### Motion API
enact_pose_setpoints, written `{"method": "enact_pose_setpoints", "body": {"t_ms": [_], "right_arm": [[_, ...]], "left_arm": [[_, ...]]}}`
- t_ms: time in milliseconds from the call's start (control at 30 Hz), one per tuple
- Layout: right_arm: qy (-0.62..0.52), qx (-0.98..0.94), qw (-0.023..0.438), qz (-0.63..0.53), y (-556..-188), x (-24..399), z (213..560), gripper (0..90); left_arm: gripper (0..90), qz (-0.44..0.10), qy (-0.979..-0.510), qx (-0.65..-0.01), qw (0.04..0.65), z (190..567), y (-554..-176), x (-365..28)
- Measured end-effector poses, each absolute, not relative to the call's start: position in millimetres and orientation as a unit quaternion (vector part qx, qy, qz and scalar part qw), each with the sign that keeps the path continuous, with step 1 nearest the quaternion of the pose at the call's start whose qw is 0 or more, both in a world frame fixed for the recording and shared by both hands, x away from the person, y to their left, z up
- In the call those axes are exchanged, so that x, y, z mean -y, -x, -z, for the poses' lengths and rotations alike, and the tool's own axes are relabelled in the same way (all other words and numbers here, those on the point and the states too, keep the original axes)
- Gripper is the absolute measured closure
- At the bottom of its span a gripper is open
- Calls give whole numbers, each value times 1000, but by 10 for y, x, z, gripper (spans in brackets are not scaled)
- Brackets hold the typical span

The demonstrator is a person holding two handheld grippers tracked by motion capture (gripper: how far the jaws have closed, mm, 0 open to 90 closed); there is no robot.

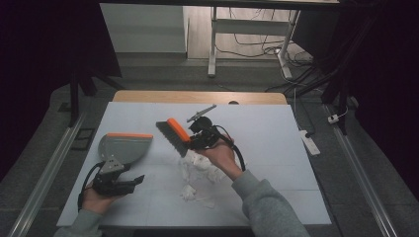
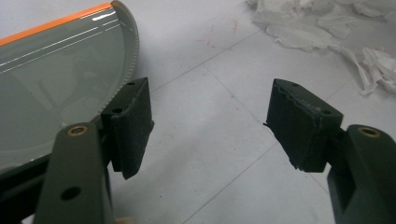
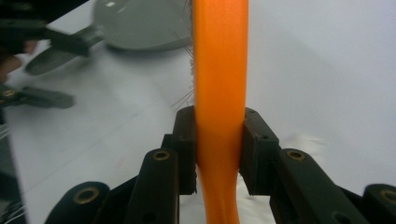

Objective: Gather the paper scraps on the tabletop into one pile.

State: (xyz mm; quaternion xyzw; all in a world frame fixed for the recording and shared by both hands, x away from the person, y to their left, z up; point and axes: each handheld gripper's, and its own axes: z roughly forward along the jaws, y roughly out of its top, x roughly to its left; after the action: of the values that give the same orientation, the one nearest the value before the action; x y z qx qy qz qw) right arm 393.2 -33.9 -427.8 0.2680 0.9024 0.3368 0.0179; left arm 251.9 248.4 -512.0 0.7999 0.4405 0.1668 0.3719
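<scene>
Clearly my right gripper (image 1: pixel 197 139) has its jaws clamped on the orange plastic handle of the black-bristled brush (image 1: pixel 174 134), raised over the crumpled white paper scraps (image 1: pixel 197 174) for sweeping; my left gripper (image 1: pixel 129 181), jaws open and empty, waits beside the grey dustpan with orange lip (image 1: pixel 124 147); white tabletop (image 1: pixel 267 143), dim room beyond.

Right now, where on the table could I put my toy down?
Bare room lies along the table's right side, past the right gripper clamping the brush, and along the far edge. It is crowded mid-table: dustpan, brush and paper scraps.
</scene>
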Motion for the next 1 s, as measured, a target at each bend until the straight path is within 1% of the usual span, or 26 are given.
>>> {"method": "enact_pose_setpoints", "body": {"t_ms": [133,200,300,367,433,500,600,700,800,900,1000], "right_arm": [[-248,-918,-2,-308,-3811,132,4477,704],[-243,-924,5,-293,-3804,93,4571,704],[-263,-923,0,-282,-3864,137,4682,704],[-278,-920,15,-275,-3932,246,4700,704],[-302,-912,18,-277,-4001,392,4685,704],[-309,-910,34,-274,-4029,520,4642,704],[-309,-901,32,-304,-3992,656,4500,704],[-288,-900,34,-326,-3886,701,4320,704],[-262,-908,25,-327,-3762,708,4209,704],[-234,-922,7,-309,-3611,703,4176,704],[-202,-939,-1,-279,-3440,716,4203,704]], "left_arm": [[319,-166,-800,-443,371,5130,-2521,-2501],[319,-165,-799,-443,371,5131,-2521,-2502],[320,-165,-800,-442,371,5130,-2520,-2501],[320,-165,-800,-442,370,5131,-2519,-2496],[320,-165,-800,-441,371,5132,-2520,-2493],[320,-164,-801,-441,370,5135,-2525,-2488],[320,-164,-801,-442,368,5142,-2529,-2480],[320,-164,-801,-442,368,5139,-2526,-2478],[320,-164,-801,-442,368,5138,-2523,-2484],[320,-164,-800,-444,369,5138,-2525,-2493],[320,-163,-800,-444,369,5141,-2526,-2495]]}}
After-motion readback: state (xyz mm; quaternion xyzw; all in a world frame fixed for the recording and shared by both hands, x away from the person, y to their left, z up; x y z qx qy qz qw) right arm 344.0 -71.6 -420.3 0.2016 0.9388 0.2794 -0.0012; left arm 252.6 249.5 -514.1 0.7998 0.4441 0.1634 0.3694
